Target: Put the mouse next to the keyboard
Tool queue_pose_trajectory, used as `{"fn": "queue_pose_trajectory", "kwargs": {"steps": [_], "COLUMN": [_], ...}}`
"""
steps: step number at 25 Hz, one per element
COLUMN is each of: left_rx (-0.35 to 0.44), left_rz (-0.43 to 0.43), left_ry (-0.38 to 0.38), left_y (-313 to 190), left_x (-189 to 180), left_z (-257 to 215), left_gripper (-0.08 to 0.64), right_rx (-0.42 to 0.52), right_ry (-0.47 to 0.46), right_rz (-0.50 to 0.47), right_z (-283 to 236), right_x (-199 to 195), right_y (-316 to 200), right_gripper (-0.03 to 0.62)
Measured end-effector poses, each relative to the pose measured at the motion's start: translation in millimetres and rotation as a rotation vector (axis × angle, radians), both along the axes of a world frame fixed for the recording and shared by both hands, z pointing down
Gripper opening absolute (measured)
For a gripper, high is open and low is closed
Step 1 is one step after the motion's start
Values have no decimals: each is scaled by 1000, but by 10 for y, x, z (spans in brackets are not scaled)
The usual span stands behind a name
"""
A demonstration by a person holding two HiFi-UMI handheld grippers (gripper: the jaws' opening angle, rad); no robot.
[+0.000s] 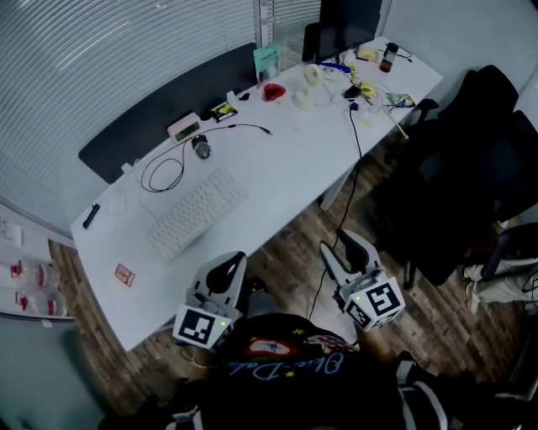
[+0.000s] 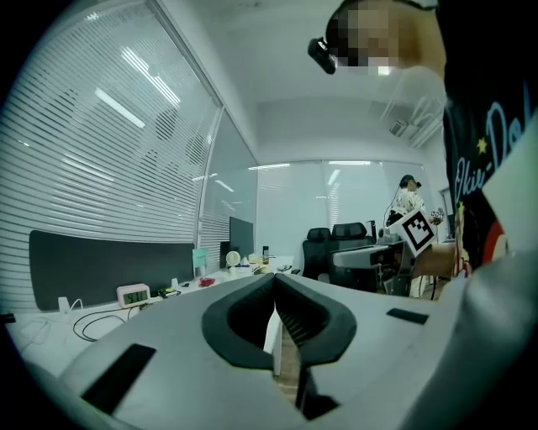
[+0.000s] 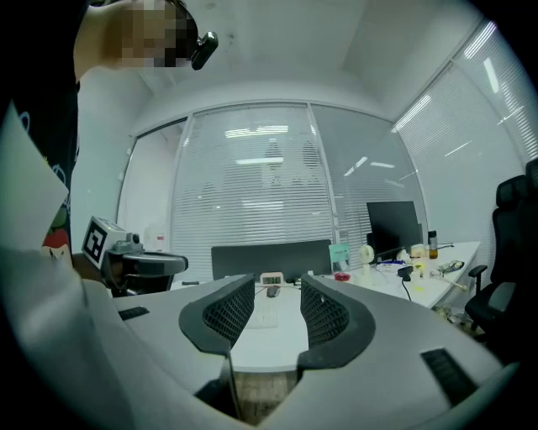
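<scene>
White tabletop (image 1: 277,159) runs diagonally from lower left to upper right of the head view, over a wood-plank floor (image 1: 294,252). Dark partition panel (image 1: 160,113) along its far edge, slatted blinds (image 1: 101,59) behind. Small white digital clock (image 1: 183,127) just in front of the panel. Teal card (image 1: 267,60) upright, red item (image 1: 273,91) near it. Black monitor (image 1: 340,25) and brown bottle (image 1: 388,57) at the cluttered upper-right end. Black cable (image 1: 357,143) drops over the near edge. Red-and-white card (image 1: 124,275) lower left. Black office chairs (image 1: 471,168) at right.
</scene>
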State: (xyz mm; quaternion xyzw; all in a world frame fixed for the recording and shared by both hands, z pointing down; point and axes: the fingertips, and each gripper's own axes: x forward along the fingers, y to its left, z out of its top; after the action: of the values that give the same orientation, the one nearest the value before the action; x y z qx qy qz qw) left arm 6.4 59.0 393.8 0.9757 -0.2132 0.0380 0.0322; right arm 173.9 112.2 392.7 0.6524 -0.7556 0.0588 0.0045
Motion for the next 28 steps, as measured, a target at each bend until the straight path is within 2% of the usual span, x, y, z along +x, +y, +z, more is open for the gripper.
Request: {"fn": "queue_pose_trajectory", "kwargs": {"steps": [14,22,28], "left_rx": [-18,-27,-50], "left_rz": [35,-44,-118], "left_ry": [35,25,27], "left_y": [-1047,-1581,-1786], "left_x": [75,-244,-474], "left_z": [-13,91,166], "left_gripper": [0,0,0], "right_rx": [-30,-39,-54], "right_ry": [10,10,2], "right_rz": [36,-4,-89], "right_z": [-77,-32,46], "right_x": [25,-111,-370], "right_y": [-936,-1595,-1993], "right_gripper": [147,153,162]}}
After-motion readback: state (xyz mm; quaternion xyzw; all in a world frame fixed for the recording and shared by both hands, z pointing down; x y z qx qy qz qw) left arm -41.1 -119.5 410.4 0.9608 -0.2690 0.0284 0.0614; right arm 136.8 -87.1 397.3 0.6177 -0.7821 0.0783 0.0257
